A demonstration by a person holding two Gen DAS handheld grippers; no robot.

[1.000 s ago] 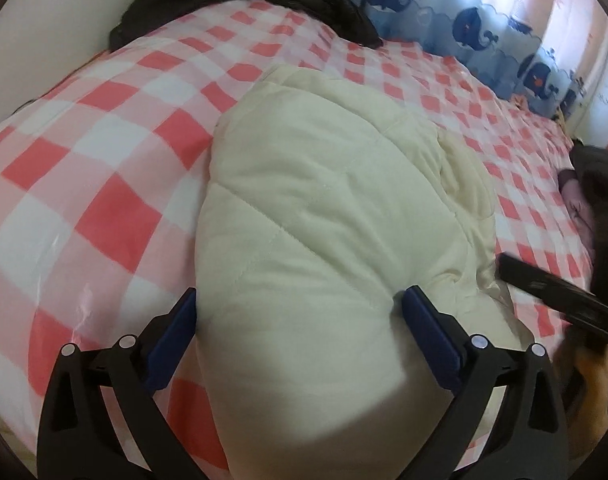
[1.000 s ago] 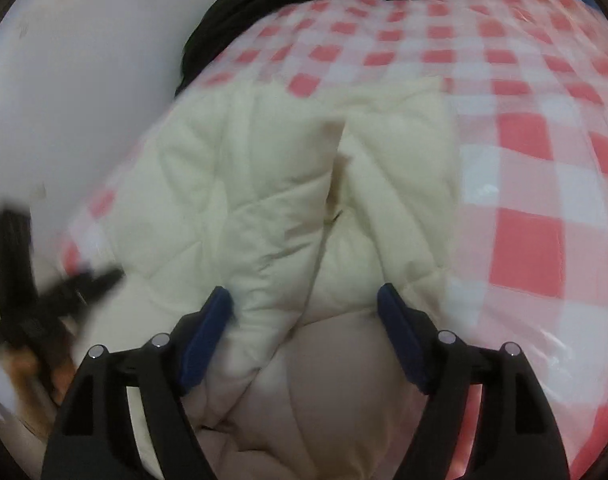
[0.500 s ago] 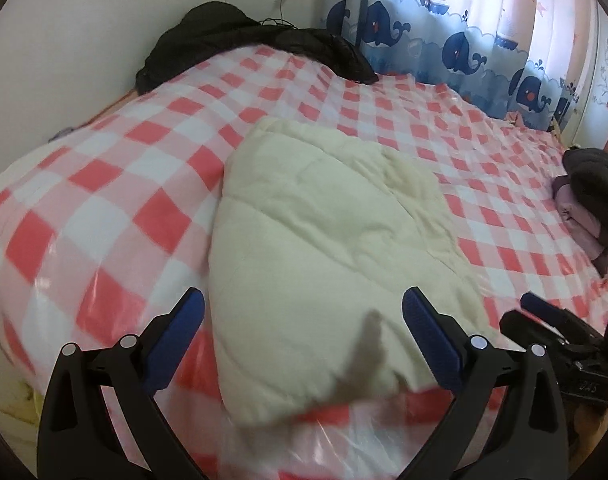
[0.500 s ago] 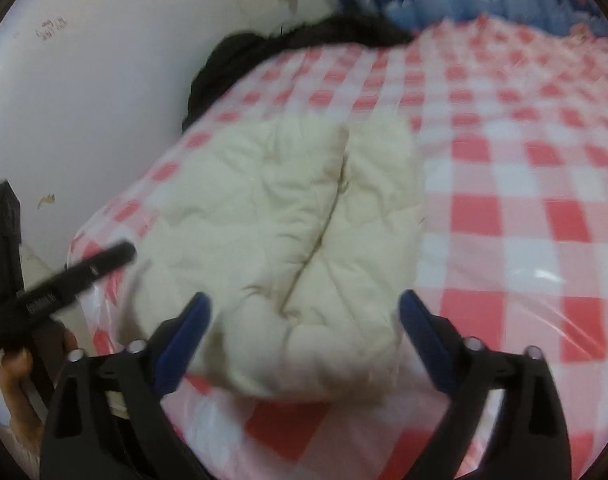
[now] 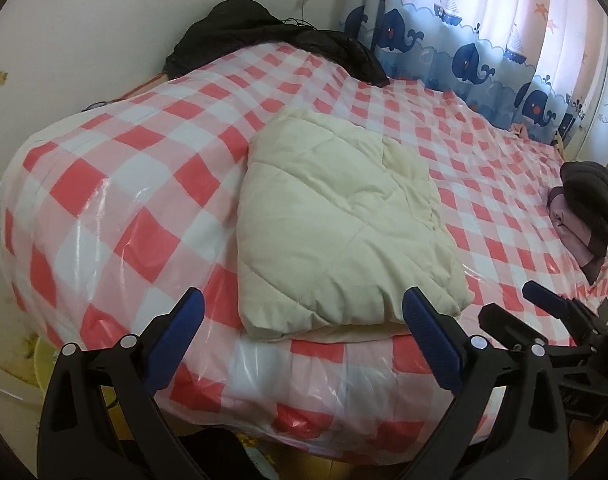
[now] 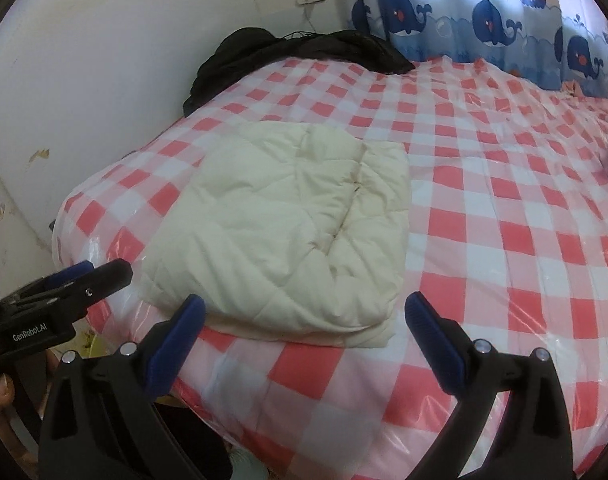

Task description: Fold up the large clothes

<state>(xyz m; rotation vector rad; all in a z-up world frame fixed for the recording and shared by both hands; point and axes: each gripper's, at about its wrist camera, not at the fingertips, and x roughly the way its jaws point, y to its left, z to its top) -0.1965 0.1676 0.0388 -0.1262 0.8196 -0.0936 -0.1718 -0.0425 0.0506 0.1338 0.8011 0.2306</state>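
Folded cream quilted jacket (image 5: 343,236) lying on checked bed (image 5: 116,184). Left gripper (image 5: 304,320) and right gripper (image 6: 304,320) both off it, fingers wide apart, holding nothing.

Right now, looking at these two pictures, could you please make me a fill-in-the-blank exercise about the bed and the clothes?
1. The cream jacket lies ____ on the bed.
2. The left gripper and the right gripper are both ____.
3. The bed cover has a pink and white ____ pattern.
4. The curtain shows blue ____.

Missing words: folded; open; checked; whales
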